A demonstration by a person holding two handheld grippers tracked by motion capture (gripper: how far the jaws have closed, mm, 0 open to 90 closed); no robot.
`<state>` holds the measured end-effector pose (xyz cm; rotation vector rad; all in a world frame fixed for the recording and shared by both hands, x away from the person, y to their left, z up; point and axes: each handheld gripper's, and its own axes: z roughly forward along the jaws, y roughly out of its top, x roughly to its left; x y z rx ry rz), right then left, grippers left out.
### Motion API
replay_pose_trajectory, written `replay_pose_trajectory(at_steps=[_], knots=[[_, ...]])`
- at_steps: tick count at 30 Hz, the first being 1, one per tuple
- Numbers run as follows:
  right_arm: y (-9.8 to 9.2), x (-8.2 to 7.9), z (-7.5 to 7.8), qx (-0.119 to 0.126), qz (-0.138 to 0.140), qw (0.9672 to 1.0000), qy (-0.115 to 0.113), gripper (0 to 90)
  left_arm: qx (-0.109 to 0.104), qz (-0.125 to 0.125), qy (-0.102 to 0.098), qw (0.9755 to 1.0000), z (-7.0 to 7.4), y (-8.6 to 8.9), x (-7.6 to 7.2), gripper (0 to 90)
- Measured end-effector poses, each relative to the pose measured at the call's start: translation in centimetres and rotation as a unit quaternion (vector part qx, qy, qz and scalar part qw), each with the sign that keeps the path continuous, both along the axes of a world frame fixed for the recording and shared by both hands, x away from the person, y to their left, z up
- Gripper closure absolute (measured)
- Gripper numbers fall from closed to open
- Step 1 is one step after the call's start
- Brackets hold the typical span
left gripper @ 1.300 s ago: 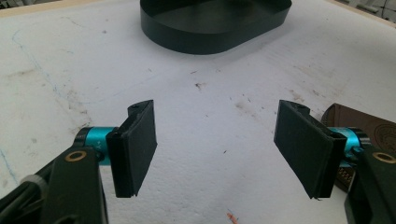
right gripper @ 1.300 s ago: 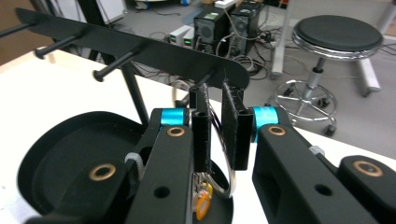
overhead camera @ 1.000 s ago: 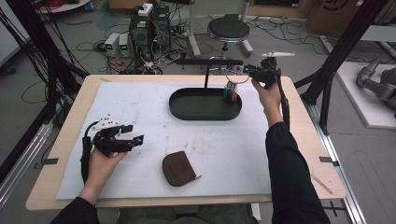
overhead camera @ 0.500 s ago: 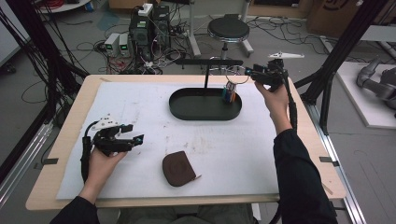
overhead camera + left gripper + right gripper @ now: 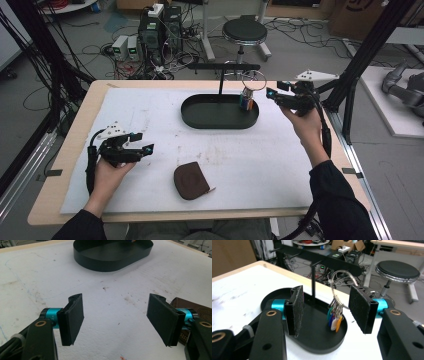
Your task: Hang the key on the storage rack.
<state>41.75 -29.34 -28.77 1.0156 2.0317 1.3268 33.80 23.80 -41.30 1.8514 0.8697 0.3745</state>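
We held the right gripper (image 5: pixel 270 94) just beside the key ring (image 5: pixel 253 80), with its jaws spread wide and nothing between them. In the right gripper view the ring (image 5: pixel 342 280) hung from a peg on the crossbar of the black stand (image 5: pixel 313 277), and its bunch of coloured tags (image 5: pixel 334 316) dangled down over the right end of the stand's oval tray (image 5: pixel 307 345). The ring looked to be hooked on and free of our grip, though the peg itself was too small for us to be sure how far on the ring sat.

Our left gripper (image 5: pixel 142 148) was well apart from all this, held low over the white table cover (image 5: pixel 280 165) with its jaws also wide open and empty. The brown pouch (image 5: pixel 191 181) lay flat near the front edge, just beside that gripper's right jaw in the left gripper view (image 5: pixel 190 308).

We judged the main risk to be the right gripper's closeness to the ring. A careless pull back or sideways could catch the thin wire loop on a jaw pad and lift it off the peg, dropping the tags into the tray. A bump against the slim upright could also rock the stand and set the bunch swinging loose.
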Motion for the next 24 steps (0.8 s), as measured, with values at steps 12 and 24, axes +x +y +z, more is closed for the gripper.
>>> replay_pose_trajectory(at_steps=[12, 24], knots=[[-2.4, -4.8, -2.5, 0.025, -0.001, 0.9996, -0.014, 44.5, -0.004, 0.000, 0.003, 1.0000, -0.1, 0.1, 0.1, 29.7], [-3.0, -7.7, -7.2, 0.049, -0.021, 0.9984, -0.020, 40.9, -0.006, 0.001, 0.000, 1.0000, 0.0, 0.2, -0.2, 29.7]])
